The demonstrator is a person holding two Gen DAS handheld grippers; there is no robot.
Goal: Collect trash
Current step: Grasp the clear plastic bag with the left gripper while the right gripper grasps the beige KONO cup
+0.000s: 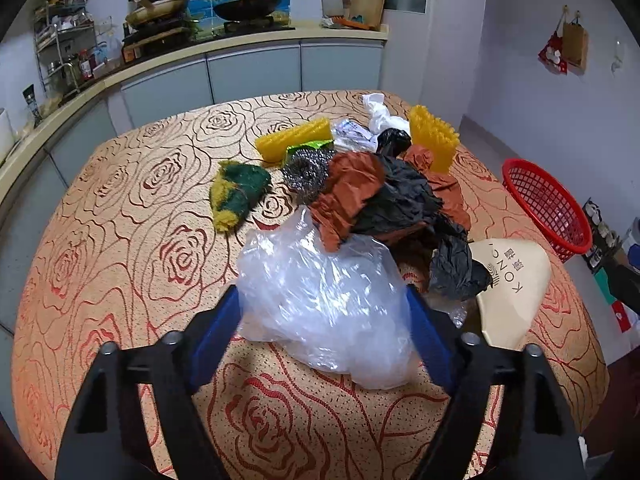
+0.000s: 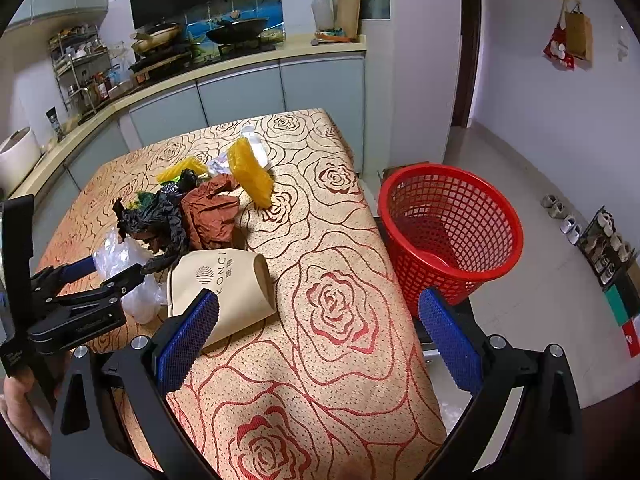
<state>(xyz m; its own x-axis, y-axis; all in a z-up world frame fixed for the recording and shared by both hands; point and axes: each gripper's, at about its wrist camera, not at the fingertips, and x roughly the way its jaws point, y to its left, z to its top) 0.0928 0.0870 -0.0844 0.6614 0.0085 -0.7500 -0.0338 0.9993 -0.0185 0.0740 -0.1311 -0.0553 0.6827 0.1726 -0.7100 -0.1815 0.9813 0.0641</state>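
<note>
Below: trash pile on the rose-patterned table (image 1: 120, 240).
Left gripper (image 1: 324, 312) straddled the clear plastic bag (image 1: 328, 300), grip uncertain; right gripper (image 2: 320, 312) gaped empty near the red basket (image 2: 452, 220).

black gripper frames (image 2: 316, 312), blue textured pads (image 2: 188, 340)

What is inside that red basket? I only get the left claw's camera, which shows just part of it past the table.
Observer: The red basket looks empty; the right wrist view sees down to its bottom.
Operator: And the other claw?
Observer: The right claw is open, nothing between its fingers, beside the beige paper cup.
Operator: Who carries my claw?
Observer: A hand grips the handle of the left claw.
</note>
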